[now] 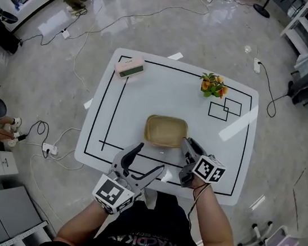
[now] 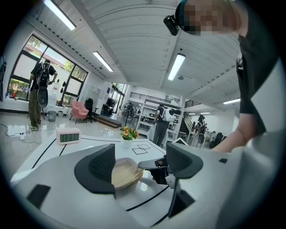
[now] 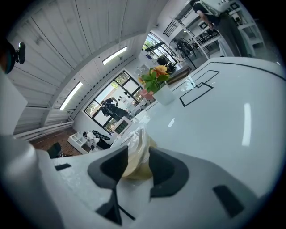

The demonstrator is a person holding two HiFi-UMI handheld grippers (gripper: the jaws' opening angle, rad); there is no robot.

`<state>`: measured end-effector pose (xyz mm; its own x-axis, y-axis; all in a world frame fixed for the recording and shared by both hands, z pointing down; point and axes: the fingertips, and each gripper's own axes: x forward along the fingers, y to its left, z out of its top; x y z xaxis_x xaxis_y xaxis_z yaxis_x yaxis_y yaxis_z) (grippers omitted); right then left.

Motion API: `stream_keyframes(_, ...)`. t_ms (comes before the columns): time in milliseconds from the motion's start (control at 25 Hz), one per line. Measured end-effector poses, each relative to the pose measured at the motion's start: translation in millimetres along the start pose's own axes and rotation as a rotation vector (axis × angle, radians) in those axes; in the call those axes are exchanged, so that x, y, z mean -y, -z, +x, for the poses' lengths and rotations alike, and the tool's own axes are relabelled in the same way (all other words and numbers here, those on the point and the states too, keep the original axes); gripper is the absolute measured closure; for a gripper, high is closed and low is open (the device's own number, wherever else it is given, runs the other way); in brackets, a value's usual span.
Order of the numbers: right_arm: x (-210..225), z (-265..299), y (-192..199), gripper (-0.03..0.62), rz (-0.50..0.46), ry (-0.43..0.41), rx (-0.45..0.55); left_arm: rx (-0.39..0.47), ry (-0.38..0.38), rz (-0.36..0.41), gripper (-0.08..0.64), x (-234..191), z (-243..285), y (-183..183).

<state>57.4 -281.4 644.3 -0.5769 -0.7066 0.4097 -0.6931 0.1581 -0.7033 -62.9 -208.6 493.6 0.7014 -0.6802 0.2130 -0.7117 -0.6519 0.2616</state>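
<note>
Presently, my right gripper (image 1: 188,145) has its jaws drawn close together on the right-hand rim of the shallow tan container (image 1: 166,131). The right gripper view shows the thin wall of that container (image 3: 135,154) pinched between the two pads. The container stands on the white table (image 1: 147,90), in the near half, inside the black outline, with its near edge just beside the front line.

My left gripper (image 1: 149,157) stands wide open and holds nothing. It sits at the table's near edge, just short of the container's near left corner and not touching it. The left gripper view looks between the spread jaws at the container (image 2: 126,172), with the right gripper (image 2: 156,168) at its far side.

A small clock (image 1: 129,67) lies at the far left corner, and a flower pot (image 1: 213,86) stands far right, both well apart from the container.
</note>
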Motion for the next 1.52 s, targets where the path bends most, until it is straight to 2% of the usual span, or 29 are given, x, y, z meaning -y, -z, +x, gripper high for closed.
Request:
stream_keyframes(520,-13,-19,-19,0.489,-0.007,-0.033,0.089,0.012,0.002,0.01,0.215,4,-8,-2)
stream_keyframes(1040,-72,-44,-33,0.55,-0.057,-0.147,0.161,0.054,-0.009,0.008,0.215,12,-35,-12)
stream_keyframes(1360,-119,-67,-40,0.554,-0.178,-0.19,0.211,0.081,0.003,0.018,0.233,17,-57,-19)
stream_keyframes(1520,-148,-83,-41,0.555,-0.253,-0.204,0.254,0.09,0.002,0.034,0.3,17,-73,-21)
